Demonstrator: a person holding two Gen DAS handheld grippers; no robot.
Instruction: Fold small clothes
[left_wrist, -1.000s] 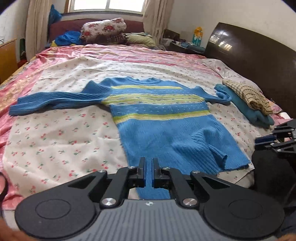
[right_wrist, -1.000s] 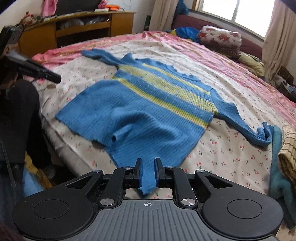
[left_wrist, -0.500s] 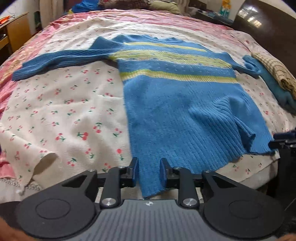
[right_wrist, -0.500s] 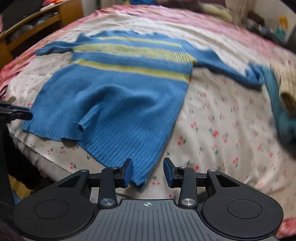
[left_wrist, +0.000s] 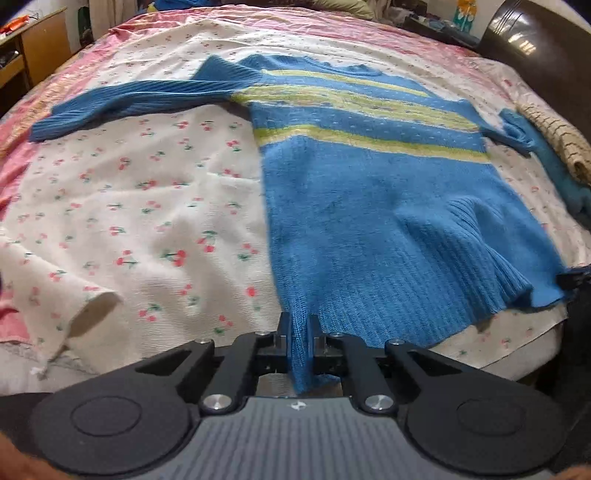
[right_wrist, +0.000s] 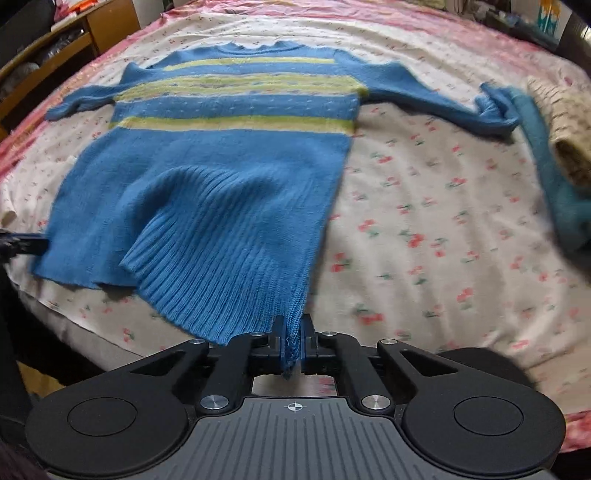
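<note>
A small blue knit sweater (left_wrist: 369, 184) with yellow-green stripes lies flat on the floral bedsheet (left_wrist: 147, 206), neck away from me, both sleeves spread out. It also shows in the right wrist view (right_wrist: 229, 166). My left gripper (left_wrist: 298, 332) is shut on the sweater's bottom left hem corner. My right gripper (right_wrist: 292, 332) is shut on the bottom right hem corner. The hem between them bunches up in a ribbed fold (right_wrist: 207, 236).
A folded teal garment (left_wrist: 554, 166) and a beige checked one (left_wrist: 554, 136) lie at the sweater's right sleeve. A dark headboard (left_wrist: 535, 48) is at the far right. A wooden cabinet (right_wrist: 74, 40) stands left of the bed. The bed edge is just under the grippers.
Both grippers opened half a second ago, moved in on the hem corners, and have now closed on them. The cameras have dropped closer to the bed.
</note>
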